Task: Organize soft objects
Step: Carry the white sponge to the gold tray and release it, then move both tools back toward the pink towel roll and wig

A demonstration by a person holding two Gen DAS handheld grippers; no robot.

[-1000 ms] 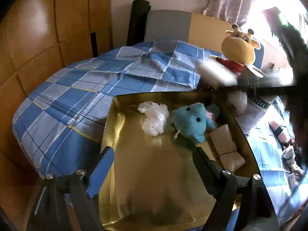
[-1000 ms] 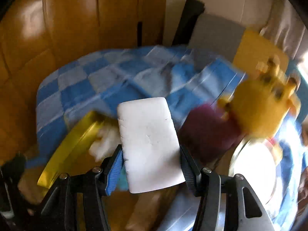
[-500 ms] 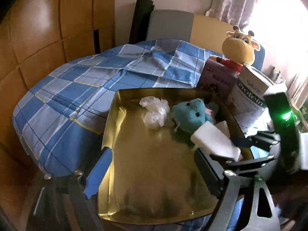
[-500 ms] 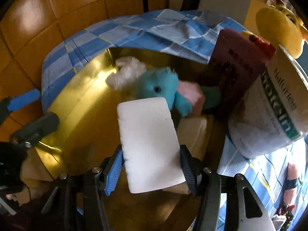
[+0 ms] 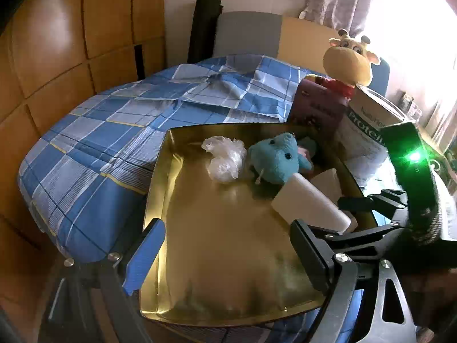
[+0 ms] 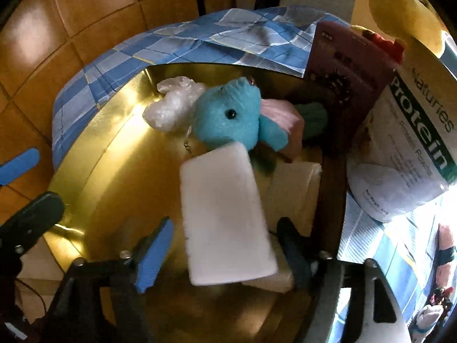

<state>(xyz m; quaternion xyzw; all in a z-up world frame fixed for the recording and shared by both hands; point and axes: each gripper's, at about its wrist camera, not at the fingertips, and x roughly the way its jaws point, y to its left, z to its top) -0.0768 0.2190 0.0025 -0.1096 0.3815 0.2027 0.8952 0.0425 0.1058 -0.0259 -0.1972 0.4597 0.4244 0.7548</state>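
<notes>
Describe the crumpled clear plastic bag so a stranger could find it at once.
Look at the shiny gold metal tray on the blue checked cloth. The crumpled clear plastic bag lies near the tray's far edge, touching the turquoise plush toy. Only it is translucent and wrinkled.

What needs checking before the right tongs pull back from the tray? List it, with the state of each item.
1. Right tongs let go of the white sponge: ok; the jaws have just been opening and a gap shows on the blue-pad side.
2. Sponge clear of the other, dark finger: cannot tell.
3. Sponge over the gold tray: ok, it lies partly on the beige blocks.
4. Sponge settled flat: cannot tell, it looks tilted.
5. Blue plush toy and plastic bag in the tray: ok.
6. Left tongs open and empty, out of the way: ok.
</notes>
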